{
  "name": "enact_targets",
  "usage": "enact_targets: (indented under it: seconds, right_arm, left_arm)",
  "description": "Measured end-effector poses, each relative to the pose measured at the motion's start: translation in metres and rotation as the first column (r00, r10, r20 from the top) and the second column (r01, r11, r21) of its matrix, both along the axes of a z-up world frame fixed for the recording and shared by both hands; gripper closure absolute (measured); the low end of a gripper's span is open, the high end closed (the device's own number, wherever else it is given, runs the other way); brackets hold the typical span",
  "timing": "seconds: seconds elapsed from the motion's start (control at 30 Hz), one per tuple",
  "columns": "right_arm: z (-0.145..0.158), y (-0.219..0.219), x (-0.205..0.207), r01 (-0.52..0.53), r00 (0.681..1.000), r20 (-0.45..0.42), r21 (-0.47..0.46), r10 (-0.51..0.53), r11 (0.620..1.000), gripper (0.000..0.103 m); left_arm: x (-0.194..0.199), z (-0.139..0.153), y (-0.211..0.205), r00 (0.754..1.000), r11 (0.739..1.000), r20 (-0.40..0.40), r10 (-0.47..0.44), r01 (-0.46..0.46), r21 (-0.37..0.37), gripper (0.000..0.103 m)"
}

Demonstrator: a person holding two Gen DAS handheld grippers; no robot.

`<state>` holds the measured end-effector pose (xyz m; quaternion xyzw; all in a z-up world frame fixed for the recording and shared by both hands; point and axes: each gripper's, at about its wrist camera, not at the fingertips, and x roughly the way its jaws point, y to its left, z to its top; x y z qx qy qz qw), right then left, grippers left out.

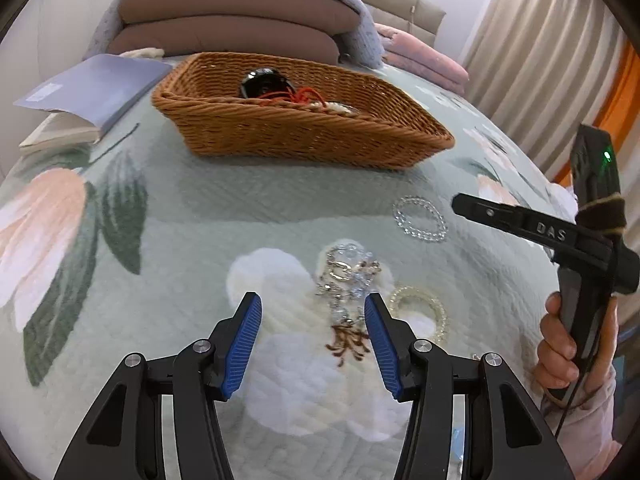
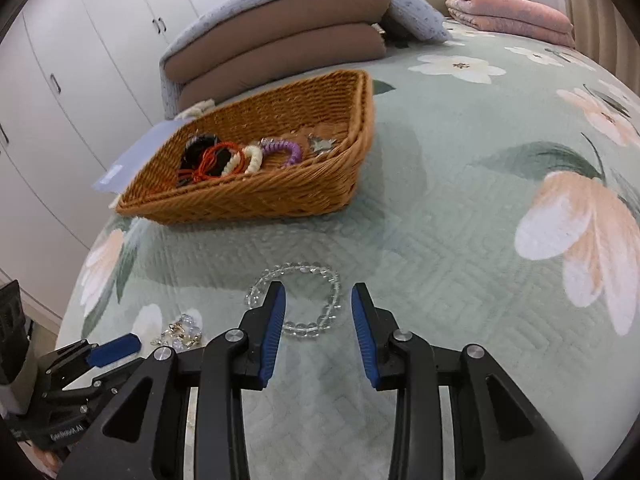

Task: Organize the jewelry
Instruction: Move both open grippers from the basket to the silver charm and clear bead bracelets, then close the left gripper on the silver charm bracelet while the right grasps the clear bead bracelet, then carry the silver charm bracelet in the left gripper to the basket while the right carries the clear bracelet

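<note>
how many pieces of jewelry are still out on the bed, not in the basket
3: a clear bead bracelet before the right tongs, a silver crystal tangle before the left tongs, a pale bead bracelet beside it. More may be hidden.

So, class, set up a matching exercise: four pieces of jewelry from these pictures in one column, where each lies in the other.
1. clear glass bead bracelet
2. purple coiled bracelet
3. silver crystal charm cluster
4. pale yellow bead bracelet

A. in the woven wicker basket
B. before the open right fingers
C. just right of the left gripper
D. ahead of the open left fingers

Pairs: 1-B, 2-A, 3-D, 4-C
</note>
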<state>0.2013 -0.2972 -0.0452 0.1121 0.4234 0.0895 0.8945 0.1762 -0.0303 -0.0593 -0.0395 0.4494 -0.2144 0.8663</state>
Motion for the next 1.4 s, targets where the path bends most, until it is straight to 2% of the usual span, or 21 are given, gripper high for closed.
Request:
enact_targets:
  seconds: [0.03,0.07,0.2,0.33,0.43,0.53,0.57,0.63,0.67,0.7,0.77,0.9,1.1,1.3,1.4]
  right_arm:
    - [-0.003,0.006,0.003,-0.005,1.000,-0.014,-0.024,0.005,1.000,0.066]
    - [-0.005,0.009,0.004,-0.005,1.000,-0.022,-0.043,0.004,0.999,0.066]
    - [-0.015,0.021,0.009,0.034,0.999,-0.026,-0.139,-0.038,0.990,0.068]
    - [-0.016,0.034,0.008,0.030,0.999,-0.005,-0.237,-0.032,0.971,0.068]
    - [-0.017,0.035,0.010,0.026,1.000,-0.006,-0.245,-0.028,0.969,0.068]
    - [-0.017,0.035,0.009,0.023,1.000,-0.004,-0.252,-0.025,0.967,0.068]
    - [-0.017,0.036,0.009,0.017,1.000,-0.002,-0.255,-0.019,0.967,0.072]
    - [-0.017,0.039,0.009,-0.012,1.000,-0.005,-0.248,0.011,0.969,0.086]
    - [-0.018,0.040,0.009,-0.017,1.000,-0.006,-0.250,0.016,0.968,0.092]
    - [-0.018,0.043,0.009,-0.018,1.000,-0.005,-0.251,0.017,0.968,0.093]
    - [-0.017,0.043,0.008,-0.024,1.000,-0.003,-0.242,0.024,0.970,0.093]
    - [-0.014,0.038,0.004,-0.044,0.999,0.001,-0.189,0.045,0.981,0.093]
    - [-0.002,0.030,-0.006,-0.055,0.997,0.053,-0.114,0.061,0.992,0.093]
    - [0.008,0.030,-0.018,-0.088,0.993,0.076,-0.042,0.091,0.995,0.093]
    - [0.014,0.030,-0.024,-0.105,0.990,0.091,-0.022,0.107,0.994,0.093]
  left_arm:
    - [0.000,-0.001,-0.004,1.000,1.000,-0.004,-0.010,0.010,0.004,0.061]
    - [0.000,-0.003,-0.008,1.000,1.000,-0.007,-0.018,0.018,0.012,0.063]
    - [-0.003,-0.004,-0.021,0.999,0.996,0.022,-0.029,0.027,0.088,0.063]
    - [-0.005,-0.007,-0.030,0.998,0.988,0.046,-0.035,0.028,0.154,0.063]
    - [-0.005,-0.008,-0.036,0.998,0.982,0.062,-0.027,0.015,0.189,0.063]
    - [-0.003,-0.009,-0.037,0.998,0.983,0.060,-0.025,0.014,0.184,0.064]
    - [-0.003,-0.009,-0.037,0.998,0.983,0.061,-0.026,0.014,0.185,0.065]
    - [-0.003,-0.009,-0.041,0.997,0.982,0.067,-0.034,0.021,0.188,0.078]
    - [-0.004,-0.009,-0.043,0.997,0.983,0.066,-0.043,0.030,0.184,0.081]
    - [-0.004,-0.009,-0.044,0.997,0.983,0.064,-0.052,0.040,0.177,0.089]
    - [-0.005,-0.009,-0.044,0.996,0.985,0.062,-0.064,0.053,0.166,0.093]
    - [-0.006,-0.006,-0.038,0.996,0.990,0.061,-0.073,0.065,0.124,0.094]
    - [-0.010,0.007,-0.019,0.995,0.997,0.077,-0.071,0.071,0.001,0.094]
    - [-0.015,0.022,0.000,0.992,0.987,0.100,-0.073,0.086,-0.133,0.094]
    - [-0.019,0.030,0.008,0.990,0.980,0.122,-0.071,0.092,-0.178,0.094]
